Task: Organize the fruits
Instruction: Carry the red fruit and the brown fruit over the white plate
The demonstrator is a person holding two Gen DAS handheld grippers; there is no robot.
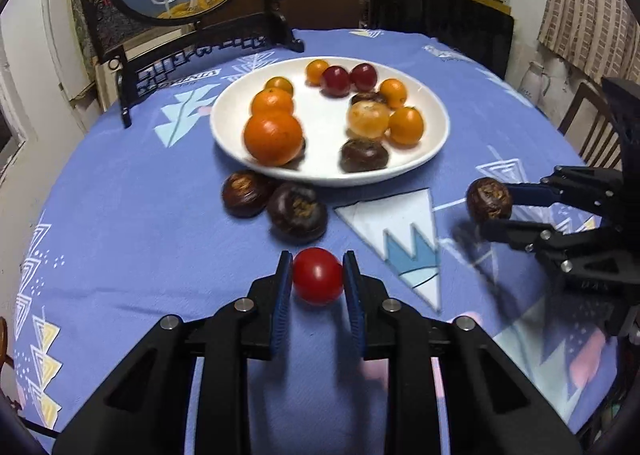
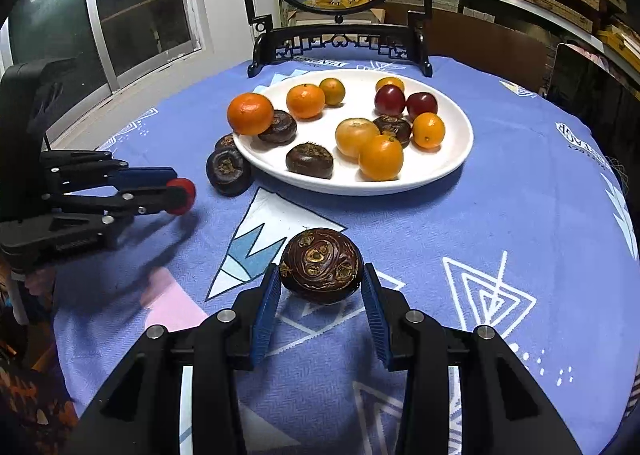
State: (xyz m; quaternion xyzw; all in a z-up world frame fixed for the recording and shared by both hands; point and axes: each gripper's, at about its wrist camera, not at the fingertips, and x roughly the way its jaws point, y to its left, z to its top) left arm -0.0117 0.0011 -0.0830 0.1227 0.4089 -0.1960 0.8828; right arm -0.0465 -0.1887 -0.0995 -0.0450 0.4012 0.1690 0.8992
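Tongs of the left gripper (image 1: 317,279) clamp a red cherry tomato (image 1: 318,276) between narrow blue pads, held above the blue tablecloth (image 1: 140,235). At three o'clock in that view, the right gripper (image 1: 490,211) pinches a dark water chestnut (image 1: 489,200); its own camera shows the pads pressed to both sides of the nut. At twelve o'clock sits the white plate (image 1: 432,143) of oranges, red and yellow tomatoes and chestnuts. Two more chestnuts (image 1: 276,205) lie on the cloth touching its near rim, around eleven o'clock.
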